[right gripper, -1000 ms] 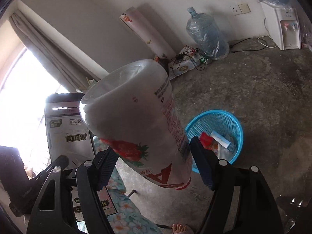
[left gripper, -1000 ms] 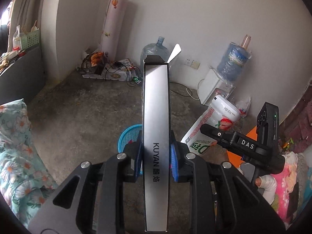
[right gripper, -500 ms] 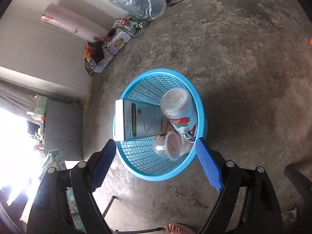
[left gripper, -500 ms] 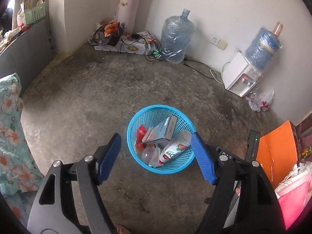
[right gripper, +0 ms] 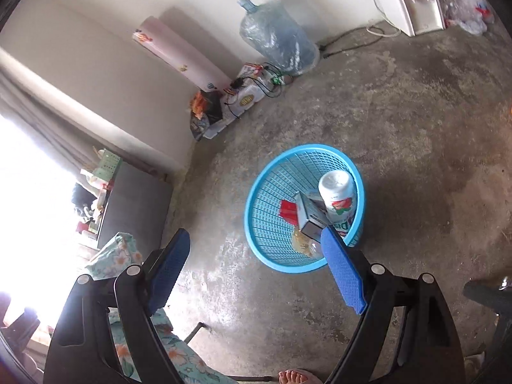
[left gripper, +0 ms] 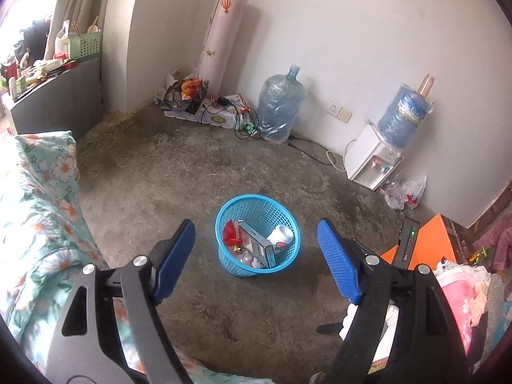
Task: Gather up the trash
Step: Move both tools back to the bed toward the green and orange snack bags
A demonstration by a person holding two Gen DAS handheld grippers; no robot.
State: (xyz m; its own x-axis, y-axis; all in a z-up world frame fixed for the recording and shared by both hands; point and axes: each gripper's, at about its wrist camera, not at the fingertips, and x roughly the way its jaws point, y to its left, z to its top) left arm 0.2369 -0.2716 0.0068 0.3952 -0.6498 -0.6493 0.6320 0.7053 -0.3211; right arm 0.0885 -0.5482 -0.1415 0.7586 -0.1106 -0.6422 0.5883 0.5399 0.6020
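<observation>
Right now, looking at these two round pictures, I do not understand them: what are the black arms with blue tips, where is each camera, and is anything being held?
A person holds two hand tools; no robot is there. Each tool, the left gripper and the right gripper, has two black fingers with blue pads, and a wide-angle camera looking along them. One picture comes from each tool. Both have just been opening and now stand open, with nothing between the fingers. On the grey concrete floor stands a round blue plastic mesh basket. Inside lie a grey cardboard box, a white plastic bottle with a strawberry label and a red wrapper.
</observation>
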